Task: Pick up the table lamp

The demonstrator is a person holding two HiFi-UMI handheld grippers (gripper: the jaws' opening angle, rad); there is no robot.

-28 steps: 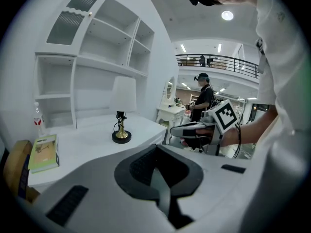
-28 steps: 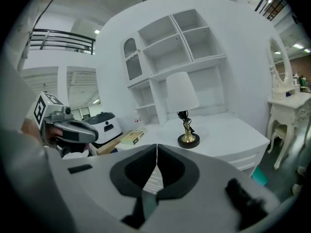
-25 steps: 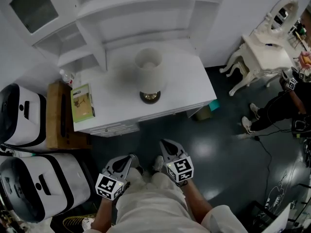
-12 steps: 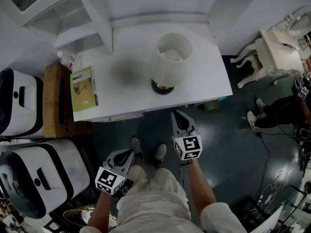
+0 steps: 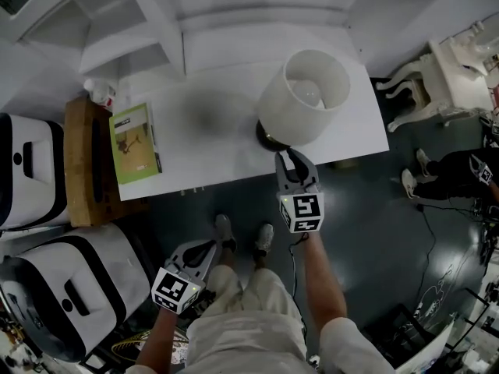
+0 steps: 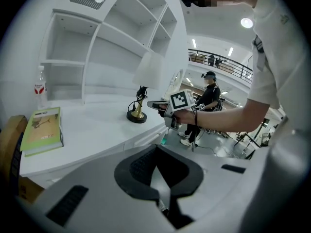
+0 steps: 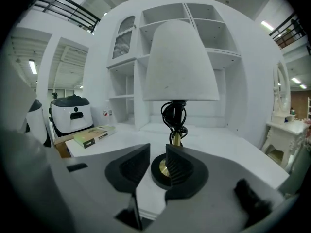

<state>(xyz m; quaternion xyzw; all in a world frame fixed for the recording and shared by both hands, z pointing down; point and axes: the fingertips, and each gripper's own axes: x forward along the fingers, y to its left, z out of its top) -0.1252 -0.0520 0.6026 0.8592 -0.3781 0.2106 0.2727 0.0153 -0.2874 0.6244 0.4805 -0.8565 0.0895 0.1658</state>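
Note:
The table lamp has a white shade, a brass stem with coiled black cord and a round black base. It stands on the white desk near the front edge. My right gripper is at that edge, pointing at the base and just short of it. Its jaws are opening with nothing between them. Down by the person's legs, well away from the desk, my left gripper is shut and empty. The lamp and right gripper also show in the left gripper view.
A green book lies on the desk's left end and a small bottle stands behind it. A wooden stand and two white-and-black machines are left of the desk. Shelves rise behind it. Another person stands at right.
My right gripper has travelled forward from beside the legs to the desk edge by the lamp base, and its jaws have parted. The left gripper sank lower. The lamp looms closer.

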